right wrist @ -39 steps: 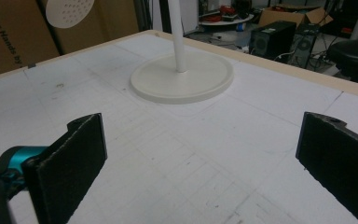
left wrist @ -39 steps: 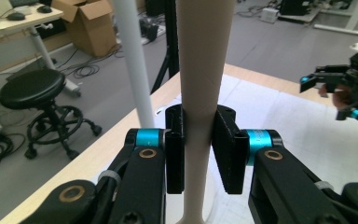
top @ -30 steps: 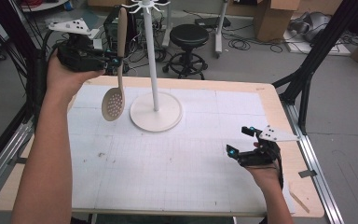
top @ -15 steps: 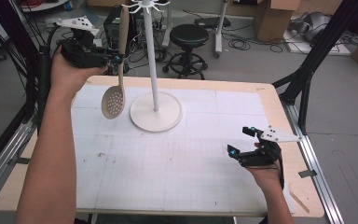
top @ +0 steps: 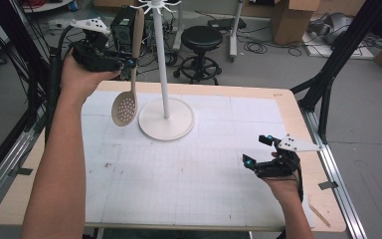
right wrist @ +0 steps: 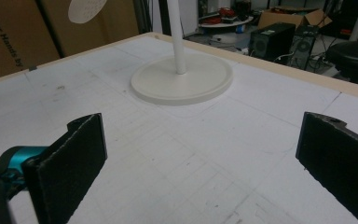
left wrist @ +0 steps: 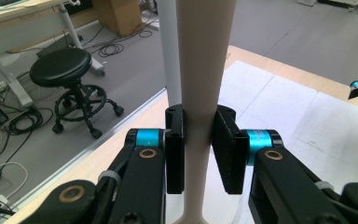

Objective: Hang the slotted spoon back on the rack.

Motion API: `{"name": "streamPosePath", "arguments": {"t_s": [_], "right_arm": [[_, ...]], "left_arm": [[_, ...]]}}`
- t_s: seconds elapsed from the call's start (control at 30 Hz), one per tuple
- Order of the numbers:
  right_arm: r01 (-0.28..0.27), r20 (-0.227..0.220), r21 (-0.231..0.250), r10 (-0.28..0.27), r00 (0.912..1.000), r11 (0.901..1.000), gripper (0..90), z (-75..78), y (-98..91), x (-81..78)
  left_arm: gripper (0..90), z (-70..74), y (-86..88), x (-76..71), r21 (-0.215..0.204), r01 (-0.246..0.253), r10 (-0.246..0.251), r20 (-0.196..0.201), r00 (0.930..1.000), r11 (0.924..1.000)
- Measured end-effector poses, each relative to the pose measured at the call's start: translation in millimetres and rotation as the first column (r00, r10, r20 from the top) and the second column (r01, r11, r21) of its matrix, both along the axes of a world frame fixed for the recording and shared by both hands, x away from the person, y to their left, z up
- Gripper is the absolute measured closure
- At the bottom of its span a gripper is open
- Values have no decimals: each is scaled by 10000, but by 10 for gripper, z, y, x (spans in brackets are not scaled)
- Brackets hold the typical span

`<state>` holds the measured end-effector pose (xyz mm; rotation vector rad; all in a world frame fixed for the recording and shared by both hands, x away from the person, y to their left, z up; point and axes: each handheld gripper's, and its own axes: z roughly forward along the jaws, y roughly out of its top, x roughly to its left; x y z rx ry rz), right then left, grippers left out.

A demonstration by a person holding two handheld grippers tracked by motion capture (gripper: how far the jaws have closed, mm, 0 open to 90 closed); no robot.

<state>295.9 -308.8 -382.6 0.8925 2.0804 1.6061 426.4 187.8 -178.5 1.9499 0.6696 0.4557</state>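
- Right tongs [top: 262,154] rest wide apart low over the worktop [top: 189,174], empty.
- Left tongs [left wrist: 199,140] clamp the slotted spoon [top: 127,94] by its handle, raised beside the stand [top: 165,99].
- Hanging it likely needs the handle kept vertical.

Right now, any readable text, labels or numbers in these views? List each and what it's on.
"e Your Hands by" on the cardboard box at the left of the right gripper view; the line is cut off by the frame edge.
Cardboard boxes behind the table in the high view: any print is too small to read.
Left gripper, slotted spoon, white stand, right gripper: no text.
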Motion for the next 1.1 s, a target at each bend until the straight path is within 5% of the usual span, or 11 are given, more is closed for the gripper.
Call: {"name": "streamPosePath", "arguments": {"t_s": [1.1], "right_arm": [[-21,-20,-18,21,10000,10000,8,-1,5,0]], "left_arm": [[753,-22,-85,113,582,-801,811,-149,9966,9951]]}}
